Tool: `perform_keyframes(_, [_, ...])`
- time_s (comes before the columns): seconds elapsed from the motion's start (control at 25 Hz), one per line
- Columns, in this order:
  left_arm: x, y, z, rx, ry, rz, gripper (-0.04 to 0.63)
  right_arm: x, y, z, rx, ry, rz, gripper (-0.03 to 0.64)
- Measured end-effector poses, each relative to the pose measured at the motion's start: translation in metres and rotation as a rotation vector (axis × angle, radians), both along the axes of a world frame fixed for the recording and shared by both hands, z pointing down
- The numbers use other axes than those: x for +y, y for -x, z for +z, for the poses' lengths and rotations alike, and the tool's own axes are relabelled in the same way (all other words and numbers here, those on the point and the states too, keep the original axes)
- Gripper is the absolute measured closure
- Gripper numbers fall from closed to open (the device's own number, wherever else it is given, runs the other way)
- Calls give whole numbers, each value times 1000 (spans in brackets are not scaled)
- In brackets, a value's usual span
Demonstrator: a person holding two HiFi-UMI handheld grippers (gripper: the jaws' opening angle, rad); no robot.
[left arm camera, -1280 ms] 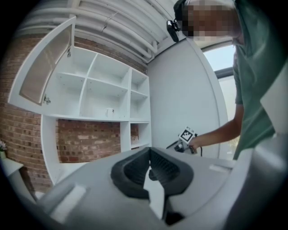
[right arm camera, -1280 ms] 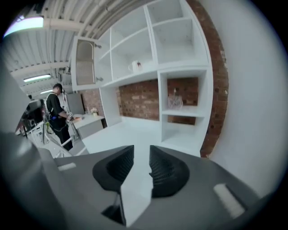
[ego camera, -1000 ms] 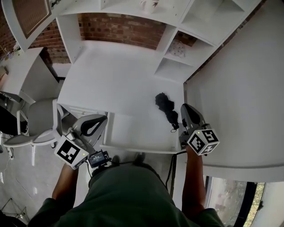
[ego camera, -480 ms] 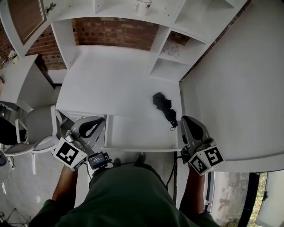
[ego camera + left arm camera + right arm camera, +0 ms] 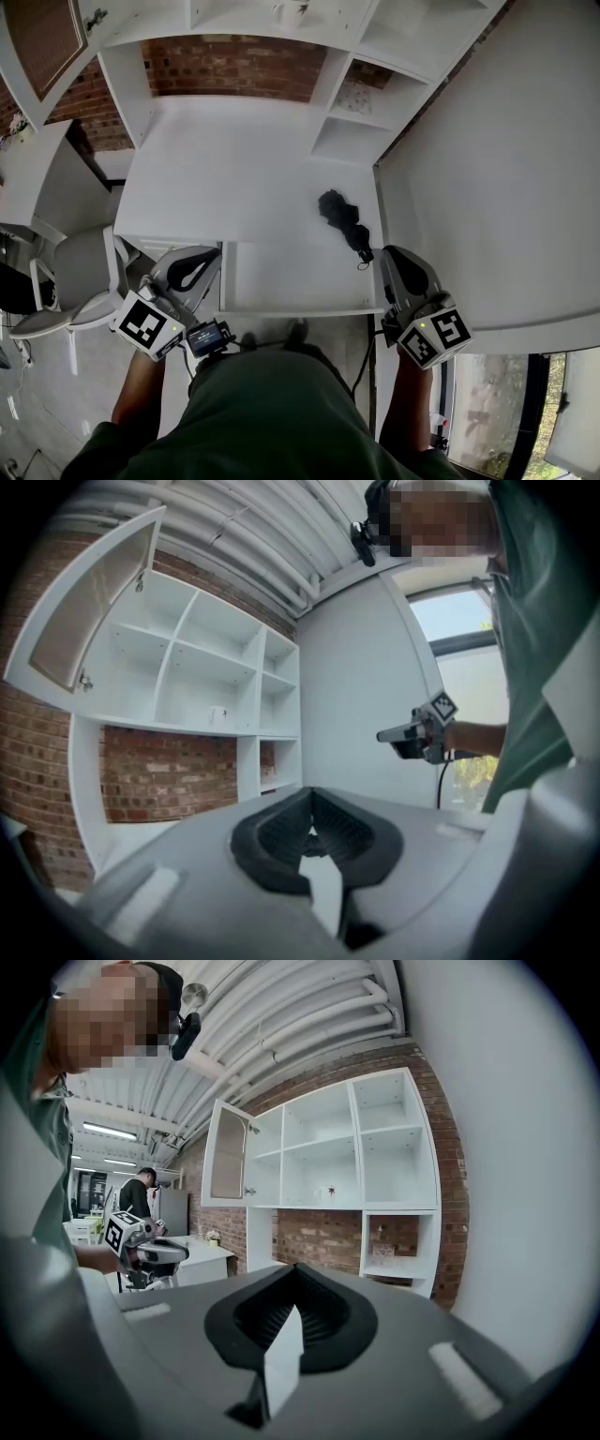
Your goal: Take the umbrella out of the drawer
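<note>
1. Lying on the white surface [image 5: 234, 178] just beyond the open drawer [image 5: 291, 277], the folded umbrella [image 5: 341, 221] is slanting toward the right tool [image 5: 394, 255] (the nearer one).
2. The right tool and the left tool [image 5: 204, 257] are gripping nothing, jaws together.
3. The umbrella is showing soft, crumpled black fabric.

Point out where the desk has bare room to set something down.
The desk top is bare from the brick wall down to the open drawer, everywhere left of the umbrella. The drawer floor looks bare too. It is crowded only at the desk's right edge, where the umbrella lies near the right gripper.
</note>
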State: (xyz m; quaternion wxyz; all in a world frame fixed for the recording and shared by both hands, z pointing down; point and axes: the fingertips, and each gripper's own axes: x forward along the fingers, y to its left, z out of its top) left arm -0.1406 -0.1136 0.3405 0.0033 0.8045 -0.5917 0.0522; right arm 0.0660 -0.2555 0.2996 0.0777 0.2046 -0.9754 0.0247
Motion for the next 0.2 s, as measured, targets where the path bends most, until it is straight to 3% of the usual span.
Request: perform_keyframes(0.2, [-2,3,2,1,3,1,592,-1,5,2,-3,6,-4,614])
